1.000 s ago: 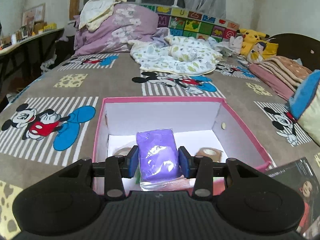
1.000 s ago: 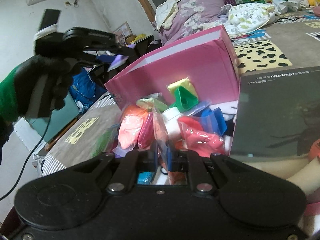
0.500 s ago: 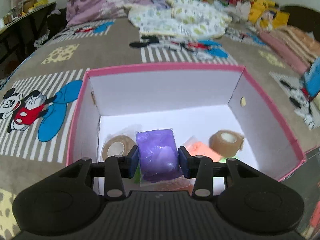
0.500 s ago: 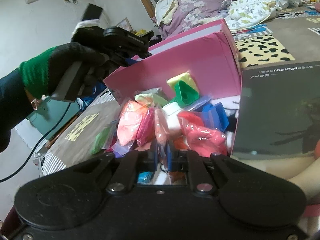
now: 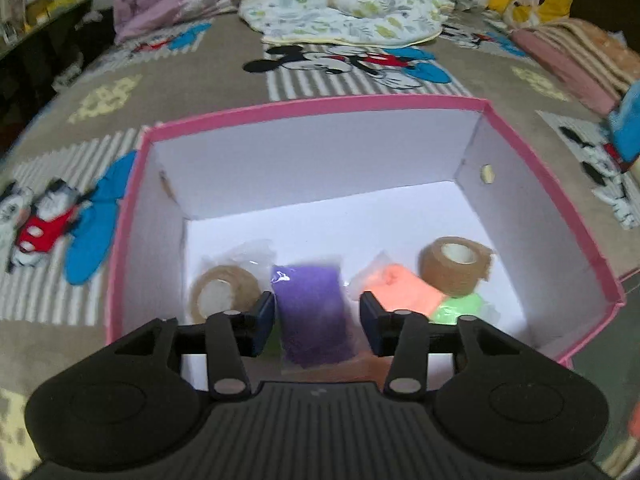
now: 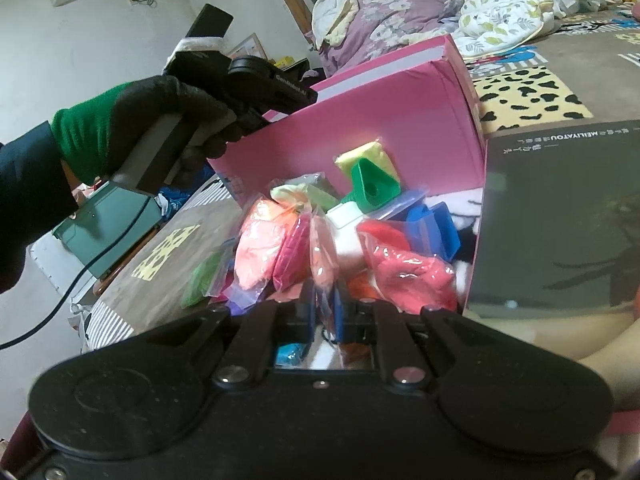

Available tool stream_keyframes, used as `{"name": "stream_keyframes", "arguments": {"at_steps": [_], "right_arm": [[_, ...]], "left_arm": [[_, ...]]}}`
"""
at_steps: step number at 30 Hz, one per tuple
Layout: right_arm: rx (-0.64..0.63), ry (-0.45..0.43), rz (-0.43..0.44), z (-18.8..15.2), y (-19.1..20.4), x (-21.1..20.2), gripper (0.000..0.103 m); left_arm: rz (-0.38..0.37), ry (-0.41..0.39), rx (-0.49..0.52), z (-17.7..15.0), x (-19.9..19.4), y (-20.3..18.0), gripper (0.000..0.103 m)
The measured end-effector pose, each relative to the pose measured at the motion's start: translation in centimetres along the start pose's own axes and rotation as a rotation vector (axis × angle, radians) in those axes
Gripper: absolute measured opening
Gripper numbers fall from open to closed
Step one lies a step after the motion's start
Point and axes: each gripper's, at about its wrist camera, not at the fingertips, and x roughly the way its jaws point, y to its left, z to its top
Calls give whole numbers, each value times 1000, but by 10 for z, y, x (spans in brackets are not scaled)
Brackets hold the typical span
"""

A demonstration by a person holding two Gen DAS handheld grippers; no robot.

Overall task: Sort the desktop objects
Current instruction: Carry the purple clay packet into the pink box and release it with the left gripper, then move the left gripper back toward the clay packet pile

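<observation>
Left wrist view shows the left gripper (image 5: 317, 322) with fingers parted, the purple bag (image 5: 314, 314) loose between them inside the pink box (image 5: 320, 103) beside two tape rolls (image 5: 456, 266), while the right gripper (image 6: 323, 316) pinches a bag (image 6: 322, 258) from the sizeable pile (image 6: 408, 268) left outside the box.

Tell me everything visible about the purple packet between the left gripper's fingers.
The purple clay-like packet in clear plastic looks soft, blocky and motion-blurred. It sits over the pink cardboard box, between the left hand-held gripper fingers, which stand slightly apart from it, so it seems just released. Whether it rests on the box floor cannot be told.
</observation>
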Motion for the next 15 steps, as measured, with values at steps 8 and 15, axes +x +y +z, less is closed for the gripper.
{"name": "stream_keyframes", "arguments": {"at_steps": [8, 15], "right_arm": [[-10, -11, -8, 0, 1, -3, 8], [-25, -19, -17, -4, 4, -7, 8]], "left_arm": [[45, -68, 17, -7, -23, -6, 55], [124, -167, 79, -22, -63, -22, 55]]}}
